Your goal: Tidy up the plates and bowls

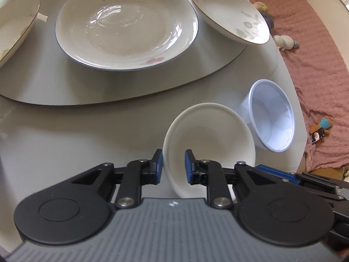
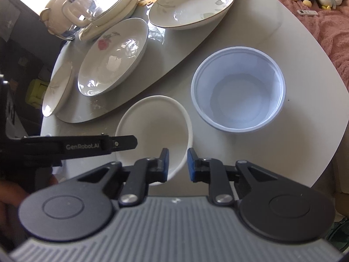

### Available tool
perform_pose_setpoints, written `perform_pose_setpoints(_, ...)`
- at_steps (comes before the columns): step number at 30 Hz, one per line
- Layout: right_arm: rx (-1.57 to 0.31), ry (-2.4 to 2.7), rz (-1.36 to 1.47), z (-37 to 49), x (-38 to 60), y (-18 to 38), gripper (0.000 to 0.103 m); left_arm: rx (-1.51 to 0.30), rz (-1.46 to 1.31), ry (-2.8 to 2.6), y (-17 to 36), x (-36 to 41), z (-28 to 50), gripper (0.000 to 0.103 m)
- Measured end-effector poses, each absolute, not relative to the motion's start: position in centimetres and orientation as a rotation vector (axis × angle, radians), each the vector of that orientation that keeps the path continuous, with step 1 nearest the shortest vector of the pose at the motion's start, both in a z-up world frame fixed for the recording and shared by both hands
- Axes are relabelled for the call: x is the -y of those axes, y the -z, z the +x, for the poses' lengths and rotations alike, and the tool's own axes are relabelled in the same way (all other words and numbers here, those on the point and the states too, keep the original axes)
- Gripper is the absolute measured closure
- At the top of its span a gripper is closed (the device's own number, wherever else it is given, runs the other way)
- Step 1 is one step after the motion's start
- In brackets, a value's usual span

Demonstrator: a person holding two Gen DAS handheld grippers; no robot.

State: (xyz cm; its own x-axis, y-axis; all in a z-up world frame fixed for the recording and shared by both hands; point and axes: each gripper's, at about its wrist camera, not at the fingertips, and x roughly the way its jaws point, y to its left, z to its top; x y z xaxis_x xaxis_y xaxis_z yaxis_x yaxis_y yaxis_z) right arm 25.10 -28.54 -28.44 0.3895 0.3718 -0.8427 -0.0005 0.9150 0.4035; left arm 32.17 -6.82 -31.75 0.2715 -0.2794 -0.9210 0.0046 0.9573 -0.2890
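2 grippers angle steeply down at one white bowl (image 1: pixel 209 144) on the bench (image 1: pixel 65 135). The left gripper (image 1: pixel 173 167) straddles the bowl's left rim, the right gripper (image 2: pixel 178 164) its right rim; whether the pads actually clamp the rim, I cannot tell. The bowl sits upright, mouth up, in the lower centre of both views, just beside a plastic bowl (image 2: pixel 237 89). Only the right view shows a glass pot (image 2: pixel 91 2) at upper left.

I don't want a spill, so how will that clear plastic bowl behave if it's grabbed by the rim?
The plastic bowl looks thin-walled, so probably light and squashy at the rim. Its glossy surface may slip. It sits upright and seems unlikely to tip.
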Motion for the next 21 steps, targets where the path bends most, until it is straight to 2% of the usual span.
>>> perform_pose_setpoints(3,-1.154,-0.261,0.345,25.4,28.4,28.3,0.085,-1.28,-0.293,0.224,31.6,6.1,32.1,0.086)
perform_pose_setpoints(4,-1.156,-0.279,0.35,25.4,28.4,28.3,0.089,-1.272,-0.301,0.242,31.4,6.0,32.0,0.086)
perform_pose_setpoints(13,-1.16,-0.334,0.31,25.1,27.0,27.6,0.089,-1.272,-0.313,0.194,31.1,4.8,31.4,0.086)
perform_pose_setpoints(21,-1.049,-0.262,0.284,24.1,29.3,25.0,0.084,-1.266,-0.344,0.176,31.1,3.9,31.4,0.085)
